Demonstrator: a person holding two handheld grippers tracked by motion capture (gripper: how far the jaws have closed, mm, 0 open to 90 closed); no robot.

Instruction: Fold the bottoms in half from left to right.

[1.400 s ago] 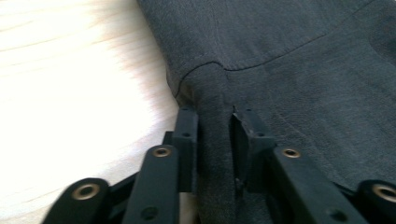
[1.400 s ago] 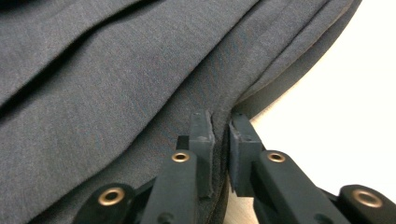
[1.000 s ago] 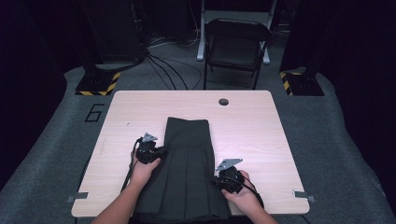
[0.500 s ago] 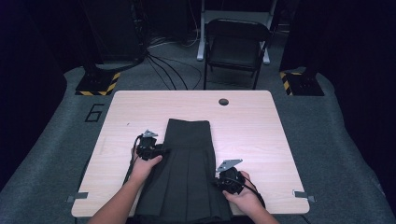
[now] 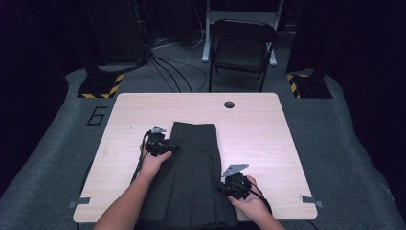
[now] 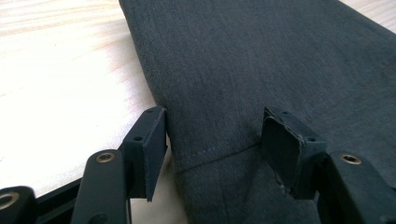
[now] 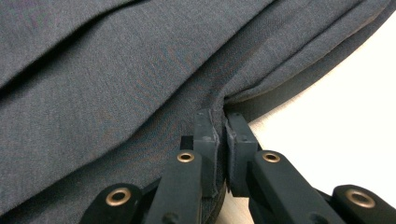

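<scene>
Black jaws of the left gripper [image 6: 212, 151] stand apart, having just been opening; the folded edge of the dark grey cloth [image 6: 261, 70] lies between them, but neither pad presses on it. One jaw sits over the pale wood just beside the cloth's edge, the other over the cloth itself. A line of stitching crosses the fabric between the two.

On the right gripper [image 7: 220, 140] the jaws are pinched together on a fold of the cloth [image 7: 116, 84] at its edge, with the fabric bunching into creases that run away from the pinch. Bare wood shows just beside that edge.

Seen from the high view, the cloth [image 5: 191, 177] is a long pleated garment lying flat down the middle of the tabletop [image 5: 268, 124], its near end reaching the near edge. The left gripper [image 5: 158, 143] is at the cloth's left side, near the far end; the right gripper [image 5: 235, 184] is at its right side, closer to the near edge. A forearm leads to each from below.

Beyond the tabletop a folding chair [image 5: 242, 45] stands on grey carpet, with cables [image 5: 167, 67] running across the floor beside it.
</scene>
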